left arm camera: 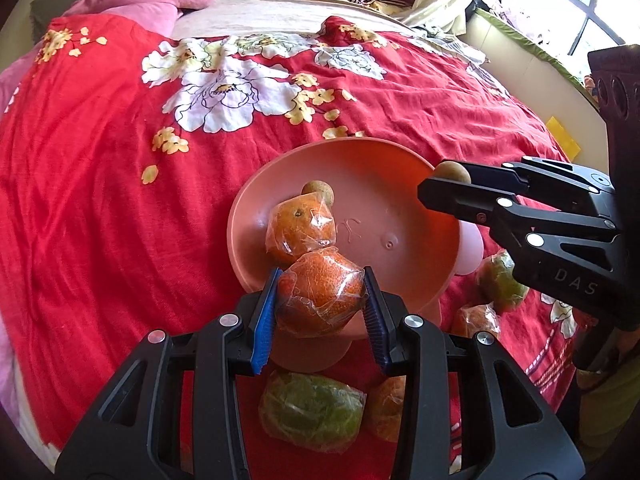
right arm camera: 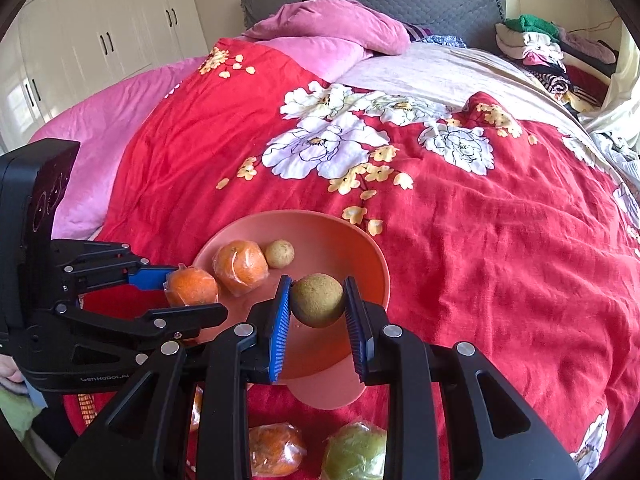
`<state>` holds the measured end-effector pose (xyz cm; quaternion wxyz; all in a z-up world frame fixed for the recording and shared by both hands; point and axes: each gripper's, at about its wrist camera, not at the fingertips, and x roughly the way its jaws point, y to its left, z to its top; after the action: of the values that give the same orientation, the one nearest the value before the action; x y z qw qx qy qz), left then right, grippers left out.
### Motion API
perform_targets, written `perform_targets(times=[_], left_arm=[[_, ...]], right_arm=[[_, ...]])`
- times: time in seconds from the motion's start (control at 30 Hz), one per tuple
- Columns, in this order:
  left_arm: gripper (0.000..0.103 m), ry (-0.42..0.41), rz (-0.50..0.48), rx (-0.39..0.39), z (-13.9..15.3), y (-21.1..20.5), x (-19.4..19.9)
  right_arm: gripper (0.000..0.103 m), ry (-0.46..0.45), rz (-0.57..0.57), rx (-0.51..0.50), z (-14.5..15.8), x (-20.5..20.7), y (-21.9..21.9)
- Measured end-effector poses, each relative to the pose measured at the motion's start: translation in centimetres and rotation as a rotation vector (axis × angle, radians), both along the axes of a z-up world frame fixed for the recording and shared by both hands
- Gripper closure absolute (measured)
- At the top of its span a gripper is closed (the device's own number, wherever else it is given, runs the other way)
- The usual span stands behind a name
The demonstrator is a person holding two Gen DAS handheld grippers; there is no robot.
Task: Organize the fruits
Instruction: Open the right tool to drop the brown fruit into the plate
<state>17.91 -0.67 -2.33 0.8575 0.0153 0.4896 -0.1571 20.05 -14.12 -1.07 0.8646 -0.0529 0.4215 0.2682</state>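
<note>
The left tool (left arm camera: 320, 298) is clamped on a wrapped orange (left arm camera: 320, 292), its blue ribbed pads pressing the fruit's two sides at the widest part. The clear film around this orange is wrinkled and glossy, so it will likely be slippery and may slide over the peel; a hold across the middle, as here, looks sounder than one near the twisted ends of the wrap. The fruit itself seems firm and of modest weight, though a hard squeeze could bruise it.

The right tool (right arm camera: 316, 300) is closed narrowly on a small brown round fruit (right arm camera: 318, 300), perhaps a longan or a little kiwi; its skin looks dull and rough, light and easy to grip, but small enough to pop out if pinched off-centre.

Both held fruits hang over the pink bowl (left arm camera: 400, 164), which sits on the red floral bedspread (left arm camera: 100, 200). In the bowl lie another wrapped orange (left arm camera: 300, 232) and a second small brown fruit (left arm camera: 318, 192), touching each other. The held orange is just above the near rim, beside the orange in the bowl. On the bedspread near the bowl's foot wait a green wrapped fruit (left arm camera: 312, 412) and more wrapped oranges.
</note>
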Motion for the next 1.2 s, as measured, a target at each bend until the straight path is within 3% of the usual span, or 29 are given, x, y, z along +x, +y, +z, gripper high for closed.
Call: perform_targets(times=[0.57,1.2], left_arm=[[0.069,0.009,-0.01,0.013,-0.7,-0.4,0.4],[0.069,0.004,-0.006,0.005,-0.7,-0.5,0.3]], right_arm=[[0.078,0.038,-0.002,-0.039,-1.9,0.9,0.8],[0.074,0.034,-0.022,-0.05,-2.1,1.0,0.6]])
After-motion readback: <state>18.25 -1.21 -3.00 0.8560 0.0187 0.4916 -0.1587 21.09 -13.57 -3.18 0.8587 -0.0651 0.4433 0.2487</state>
